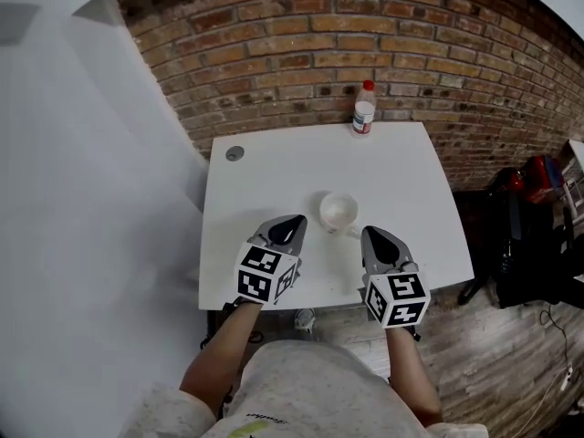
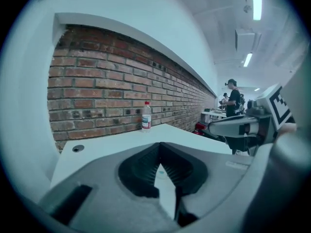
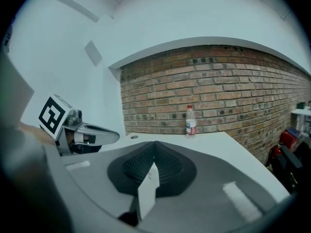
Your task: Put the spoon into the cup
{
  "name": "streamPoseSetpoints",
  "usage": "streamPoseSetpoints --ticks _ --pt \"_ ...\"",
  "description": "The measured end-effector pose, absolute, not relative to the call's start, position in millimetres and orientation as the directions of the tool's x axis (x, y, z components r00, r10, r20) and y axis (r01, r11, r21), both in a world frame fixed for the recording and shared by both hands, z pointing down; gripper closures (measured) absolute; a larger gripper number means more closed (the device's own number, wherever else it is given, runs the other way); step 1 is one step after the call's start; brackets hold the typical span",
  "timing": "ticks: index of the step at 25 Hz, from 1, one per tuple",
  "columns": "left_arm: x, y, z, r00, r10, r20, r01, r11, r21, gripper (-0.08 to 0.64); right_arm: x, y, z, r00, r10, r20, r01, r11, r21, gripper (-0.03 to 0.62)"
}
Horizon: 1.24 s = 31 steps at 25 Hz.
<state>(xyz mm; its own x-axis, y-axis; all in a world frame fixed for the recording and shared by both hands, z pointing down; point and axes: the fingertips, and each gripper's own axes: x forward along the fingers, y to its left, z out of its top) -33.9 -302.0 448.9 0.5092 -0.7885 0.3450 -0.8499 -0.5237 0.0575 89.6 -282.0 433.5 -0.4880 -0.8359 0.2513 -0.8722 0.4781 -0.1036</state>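
A white cup stands near the middle of the white table, its handle toward the front right. No spoon shows in any view. My left gripper hovers just left of the cup, jaws shut and empty. On the cup's other side my right gripper is shut as well, holding nothing. In the left gripper view, the left gripper has its jaws pressed together at the tip, and the right gripper shows to the side. The right gripper view shows the right gripper closed and the left gripper beside it.
A plastic bottle with a red cap stands at the table's far edge against the brick wall. A round cable hole sits at the far left corner. Black and red bags lie on the floor to the right. A person stands far off.
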Motion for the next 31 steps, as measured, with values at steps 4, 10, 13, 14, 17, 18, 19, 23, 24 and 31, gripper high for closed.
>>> streamPoseSetpoints --ticks 4,10,13,14,17,18,19,23,24,31 --pt "-42.6 -291.6 447.9 0.473 -0.817 0.331 -0.876 -0.477 0.072 0.558 89.5 -272.4 430.0 -0.502 -0.830 0.244 -0.864 0.495 -0.094 0.581" --pt "-40.1 -270.7 451.5 0.452 -0.832 0.323 -0.889 -0.450 0.085 0.558 92.2 -254.6 426.9 -0.524 -0.818 0.238 -0.849 0.524 -0.068 0.581" --pt "-37.4 -262.0 453.7 0.451 -0.831 0.325 -0.890 -0.448 0.090 0.559 94.8 -246.8 427.3 -0.525 -0.818 0.236 -0.848 0.525 -0.069 0.581" --pt "-37.4 -259.9 454.5 0.449 -0.832 0.325 -0.891 -0.445 0.092 0.558 95.0 -244.6 427.8 -0.526 -0.817 0.236 -0.848 0.526 -0.069 0.581" --pt "-37.7 -253.4 458.4 0.444 -0.835 0.324 -0.894 -0.438 0.096 0.559 94.9 -238.1 431.4 -0.531 -0.814 0.236 -0.845 0.531 -0.067 0.581" --pt "-37.5 -251.2 459.5 0.443 -0.836 0.324 -0.895 -0.436 0.098 0.560 94.9 -235.9 432.2 -0.532 -0.813 0.237 -0.844 0.533 -0.067 0.581" --pt "-37.2 -249.3 460.3 0.443 -0.836 0.325 -0.895 -0.435 0.099 0.560 94.9 -234.2 432.3 -0.533 -0.812 0.237 -0.843 0.534 -0.067 0.581" --pt "-36.3 -244.1 460.1 0.443 -0.834 0.329 -0.895 -0.435 0.100 0.560 94.9 -230.4 429.8 -0.536 -0.811 0.234 -0.841 0.537 -0.066 0.581" --pt "-36.3 -243.1 459.9 0.443 -0.834 0.329 -0.895 -0.435 0.100 0.559 94.8 -229.8 429.5 -0.536 -0.811 0.234 -0.841 0.537 -0.065 0.581" --pt "-40.0 -242.2 460.5 0.448 -0.831 0.328 -0.892 -0.442 0.098 0.558 88.8 -228.2 430.4 -0.535 -0.812 0.234 -0.841 0.537 -0.065 0.581"
